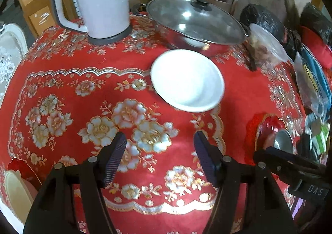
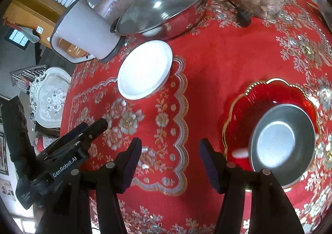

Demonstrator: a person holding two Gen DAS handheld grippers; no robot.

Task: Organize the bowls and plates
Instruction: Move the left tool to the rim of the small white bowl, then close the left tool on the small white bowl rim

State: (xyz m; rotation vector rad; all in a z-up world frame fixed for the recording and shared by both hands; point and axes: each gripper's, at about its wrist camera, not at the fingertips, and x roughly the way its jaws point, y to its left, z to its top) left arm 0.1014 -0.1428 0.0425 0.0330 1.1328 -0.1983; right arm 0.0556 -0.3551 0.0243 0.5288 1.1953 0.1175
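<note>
Both tools, left tool (image 1: 159, 140) and right tool (image 2: 170, 149), hang released, grasping nothing; the metal bowl (image 2: 280, 147) sits on the red plate (image 2: 267, 97), well apart from the white bowl (image 1: 187, 80).

White bowl (image 1: 187, 80), empty and upright, resting on the red floral tablecloth (image 1: 128, 64) just in front of the lidded steel pan (image 1: 195, 22). Well apart from it, a red scalloped plate (image 2: 267, 97) with a gold rim lies flat on the cloth. A metal bowl (image 2: 282, 142), empty and upright, sits off-centre on this plate, overlapping its near edge.
</note>
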